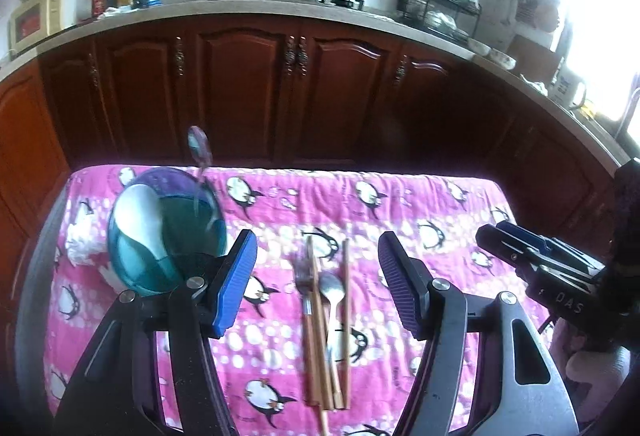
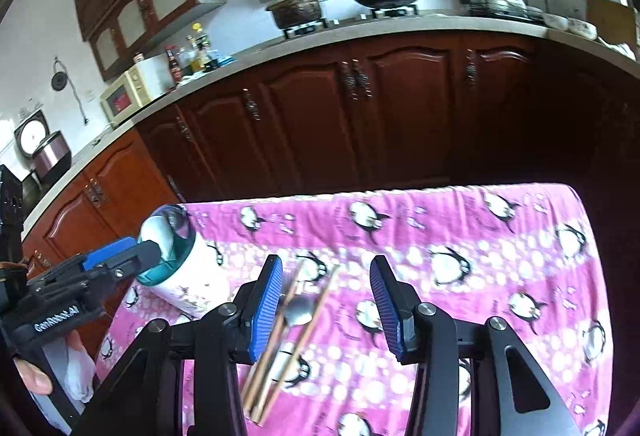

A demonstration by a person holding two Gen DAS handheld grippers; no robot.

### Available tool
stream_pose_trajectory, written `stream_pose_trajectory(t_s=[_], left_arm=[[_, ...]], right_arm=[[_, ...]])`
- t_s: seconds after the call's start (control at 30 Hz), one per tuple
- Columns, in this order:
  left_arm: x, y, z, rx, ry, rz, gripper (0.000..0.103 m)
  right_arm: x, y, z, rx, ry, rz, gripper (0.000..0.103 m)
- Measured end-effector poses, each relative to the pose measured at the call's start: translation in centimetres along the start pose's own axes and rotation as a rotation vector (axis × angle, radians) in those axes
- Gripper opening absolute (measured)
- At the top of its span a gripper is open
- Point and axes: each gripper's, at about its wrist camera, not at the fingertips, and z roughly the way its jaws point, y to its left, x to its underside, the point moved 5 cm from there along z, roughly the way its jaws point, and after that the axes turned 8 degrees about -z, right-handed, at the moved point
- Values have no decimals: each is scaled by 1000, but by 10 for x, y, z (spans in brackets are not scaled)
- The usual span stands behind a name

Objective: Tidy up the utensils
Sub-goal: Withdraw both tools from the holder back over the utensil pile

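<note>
Two grippers: left gripper [image 1: 316, 280] jaws spread wide, nothing between; right gripper [image 2: 326, 306] jaws apart, gripping nothing.
Cloth [image 1: 400, 203]: pink, far edge open, bare room at right.
Cup [image 1: 166, 232]: far left, a spoon [image 1: 200, 151] standing in it.
Utensils: fork [image 1: 304, 280], second spoon [image 1: 332, 294], chopsticks [image 1: 346, 300] bundled at centre.

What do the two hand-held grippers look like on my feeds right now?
Both are the same build: black angular frames with silver pivot bolts and ribbed blue pads on the fingers. The left hand-held gripper carries white "GenRobot.AI" lettering on its black body, seen in the right wrist view. The right hand-held gripper shows white letters reading "DAS" on its side in the left wrist view.
</note>
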Motion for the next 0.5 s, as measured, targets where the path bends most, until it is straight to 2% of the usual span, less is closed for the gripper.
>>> stream_pose_trajectory(t_s=[0.23, 0.5], left_arm=[[7, -11, 7, 25, 43, -6, 63], [28, 11, 23, 1, 120, -43, 64]], right_arm=[[15, -27, -8, 28, 13, 45, 44], [26, -34, 7, 12, 55, 65, 45]])
